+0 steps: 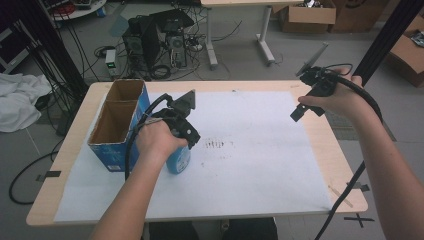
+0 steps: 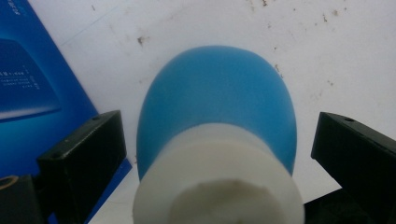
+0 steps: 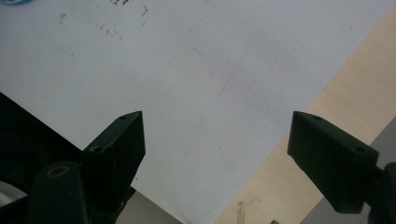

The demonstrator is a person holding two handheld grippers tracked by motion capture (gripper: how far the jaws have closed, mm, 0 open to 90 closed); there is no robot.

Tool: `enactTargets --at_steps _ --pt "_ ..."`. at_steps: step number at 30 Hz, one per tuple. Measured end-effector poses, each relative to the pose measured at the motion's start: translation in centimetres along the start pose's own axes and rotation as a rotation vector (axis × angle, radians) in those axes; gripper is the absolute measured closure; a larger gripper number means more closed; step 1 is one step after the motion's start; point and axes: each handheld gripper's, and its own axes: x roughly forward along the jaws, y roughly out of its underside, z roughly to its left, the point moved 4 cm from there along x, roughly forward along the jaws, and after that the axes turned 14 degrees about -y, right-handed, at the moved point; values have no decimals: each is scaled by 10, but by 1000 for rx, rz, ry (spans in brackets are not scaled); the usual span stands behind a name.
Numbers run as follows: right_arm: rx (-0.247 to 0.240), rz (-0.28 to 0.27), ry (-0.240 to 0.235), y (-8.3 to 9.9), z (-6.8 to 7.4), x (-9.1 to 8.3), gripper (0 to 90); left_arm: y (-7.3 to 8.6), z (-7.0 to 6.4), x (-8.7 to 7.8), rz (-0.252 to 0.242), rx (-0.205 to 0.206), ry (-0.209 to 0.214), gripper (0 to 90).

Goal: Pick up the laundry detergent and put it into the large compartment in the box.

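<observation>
A blue bottle [image 1: 179, 160] with a white cap [image 2: 215, 177] stands on the white paper sheet [image 1: 260, 150], next to a blue cardboard box [image 1: 117, 125]. My left gripper [image 1: 184, 136] is over the bottle. In the left gripper view the bottle [image 2: 219, 93] sits between the open jaws of the left gripper [image 2: 219, 126], with a gap on each side. My right gripper [image 1: 300, 113] hangs above the table's right side, open and holding nothing. In the right gripper view the right gripper [image 3: 217, 126] looks down on bare paper [image 3: 187, 70].
The blue box has two open, empty-looking compartments and stands at the table's left. The paper has dark smudges [image 1: 215, 145] near its middle. The wooden table edge [image 1: 340, 165] runs along the right. Computers and cables [image 1: 155, 45] sit on the floor behind.
</observation>
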Motion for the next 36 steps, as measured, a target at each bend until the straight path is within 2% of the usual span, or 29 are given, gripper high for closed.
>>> enactTargets --at_steps 3,5,9,18,24,36 --pt "4 -1 -1 0 0 0 192 -1 -1 1 -5 -3 3 69" --pt "-3 1 -3 0 0 0 193 -1 -2 1 -4 -1 1 116" --pt "-4 -2 -3 0 0 0 193 -1 -3 2 3 9 -7 127" --pt "-3 -2 -6 0 -2 2 193 0 -2 2 8 4 -11 186" --pt "-5 -2 -7 0 -3 2 194 0 0 3 3 -5 -12 246" --pt "-1 -4 -9 0 -4 1 193 0 3 3 14 4 -25 337"
